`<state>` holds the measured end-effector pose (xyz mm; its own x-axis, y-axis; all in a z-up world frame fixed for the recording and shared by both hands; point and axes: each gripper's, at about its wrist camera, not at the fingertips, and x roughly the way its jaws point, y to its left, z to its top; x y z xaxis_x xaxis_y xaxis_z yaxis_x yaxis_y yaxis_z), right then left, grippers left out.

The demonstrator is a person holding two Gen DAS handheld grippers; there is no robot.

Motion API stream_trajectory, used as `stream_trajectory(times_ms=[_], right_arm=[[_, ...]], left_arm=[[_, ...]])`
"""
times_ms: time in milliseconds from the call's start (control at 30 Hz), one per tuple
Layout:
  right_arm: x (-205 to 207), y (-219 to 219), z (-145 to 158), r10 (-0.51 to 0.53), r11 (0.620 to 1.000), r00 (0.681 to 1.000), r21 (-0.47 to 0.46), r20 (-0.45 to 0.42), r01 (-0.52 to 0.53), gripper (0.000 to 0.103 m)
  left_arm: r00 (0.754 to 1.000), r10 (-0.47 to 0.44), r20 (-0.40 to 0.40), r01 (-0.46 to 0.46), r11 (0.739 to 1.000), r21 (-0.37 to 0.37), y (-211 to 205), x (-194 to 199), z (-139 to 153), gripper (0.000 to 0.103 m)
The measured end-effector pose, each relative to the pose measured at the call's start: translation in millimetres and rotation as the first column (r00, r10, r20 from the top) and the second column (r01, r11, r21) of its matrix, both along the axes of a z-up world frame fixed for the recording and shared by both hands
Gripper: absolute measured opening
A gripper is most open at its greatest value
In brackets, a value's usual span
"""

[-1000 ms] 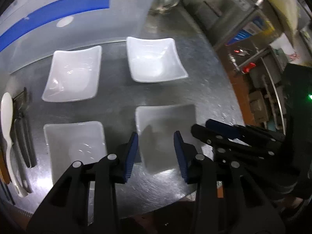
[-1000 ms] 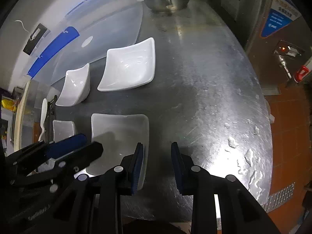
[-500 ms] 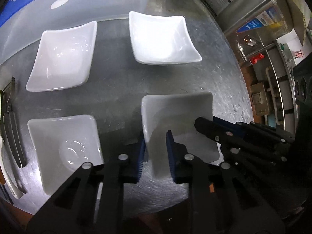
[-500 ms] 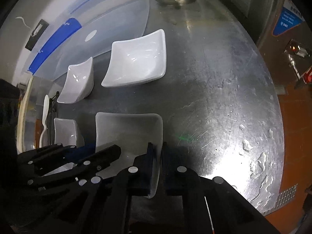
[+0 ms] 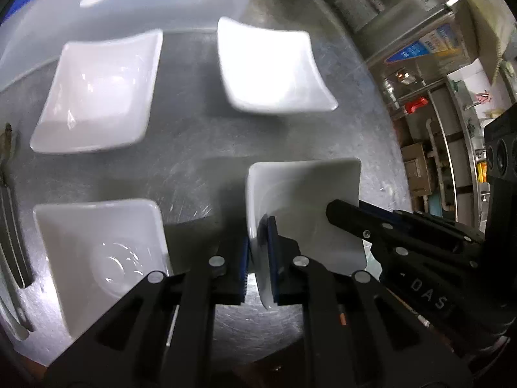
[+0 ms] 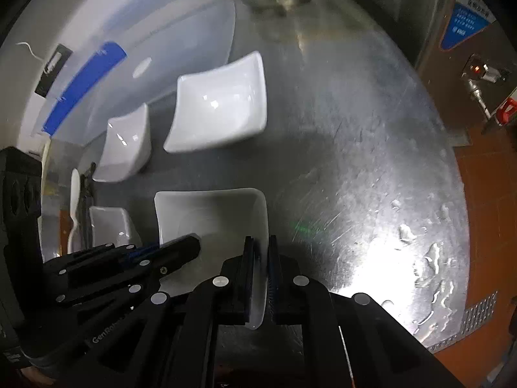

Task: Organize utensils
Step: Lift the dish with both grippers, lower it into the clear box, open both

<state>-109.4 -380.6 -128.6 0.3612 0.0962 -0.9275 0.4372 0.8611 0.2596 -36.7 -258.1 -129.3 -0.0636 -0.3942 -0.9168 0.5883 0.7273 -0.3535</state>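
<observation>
In the left wrist view, the left gripper (image 5: 258,258) is closing its blue pads on the left wall of the near right dish (image 5: 310,200), one pad outside and one inside; a second ago those jaws were standing wide with the dish wall merely between them, so the grip is only now being made. The right gripper (image 5: 371,223) is reaching in from the right over the same dish. Three more white square dishes are sitting apart on the steel table (image 5: 194,148) — the near left dish (image 5: 97,252), the far left dish (image 5: 100,90) and the far right dish (image 5: 271,68); a pair of metal tongs (image 5: 13,226) is lying at the left edge, nothing visibly in it, though I cannot tell how far open it is. In the right wrist view, the right gripper (image 6: 260,274) is pinching the right wall of that same dish (image 6: 213,216), jaws nearly shut where a second ago they were gaping; the left gripper (image 6: 181,249) is crossing in from the left. The tongs (image 6: 86,213) are lying beside a white spoon (image 6: 74,207), well clear of both grippers. With both walls pinched, the dish is probably ready to be lifted, perhaps for stacking.
</observation>
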Motion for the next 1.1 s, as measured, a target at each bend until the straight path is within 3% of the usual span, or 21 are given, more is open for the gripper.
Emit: stream_trajectory(times_ms=[133,267,400,500,600,733,867,1100], right_arm=[[1,-1,43,0.025,0.998,0.996,-0.058,0.088,-0.02,0.01],[23,1,100,0.112,0.987,0.974,-0.14,0.198,-0.085,0.01],[91,12,166,0.229,0.957,0.929,-0.244,0.291,-0.159,0.01],[171,16,186,0.269,0.936,0.926,-0.299,0.265,-0.187,0.01],[251,5,171,0.242,0.941,0.956,-0.279,0.166,-0.19,0.01],[319,-11,123,0.195,0.954,0.981,-0.235,0.009,-0.188,0.01],[353,-25,76,0.143,0.957,0.985,-0.24,-0.097,-0.162,0.011],[372,-35,25,0.113,0.963,0.968,-0.215,-0.223,-0.162,0.012]], left_arm=[[0.995,0.012,0.098,-0.004,0.997,-0.081,-4,2,39,0.009],[0.972,0.075,0.223,-0.034,0.983,-0.182,-1,23,97,0.009],[0.941,0.124,0.314,-0.047,0.969,-0.242,8,86,155,0.009],[0.935,0.098,0.341,-0.033,0.981,-0.192,-1,160,173,0.009],[0.966,0.068,0.248,-0.04,0.992,-0.116,-21,244,151,0.009],[0.994,0.047,0.098,-0.044,0.998,-0.034,-40,308,95,0.009],[0.999,0.038,-0.026,-0.038,0.999,0.006,-55,342,39,0.009],[0.983,0.054,-0.177,-0.05,0.998,0.032,-59,360,-15,0.009]])
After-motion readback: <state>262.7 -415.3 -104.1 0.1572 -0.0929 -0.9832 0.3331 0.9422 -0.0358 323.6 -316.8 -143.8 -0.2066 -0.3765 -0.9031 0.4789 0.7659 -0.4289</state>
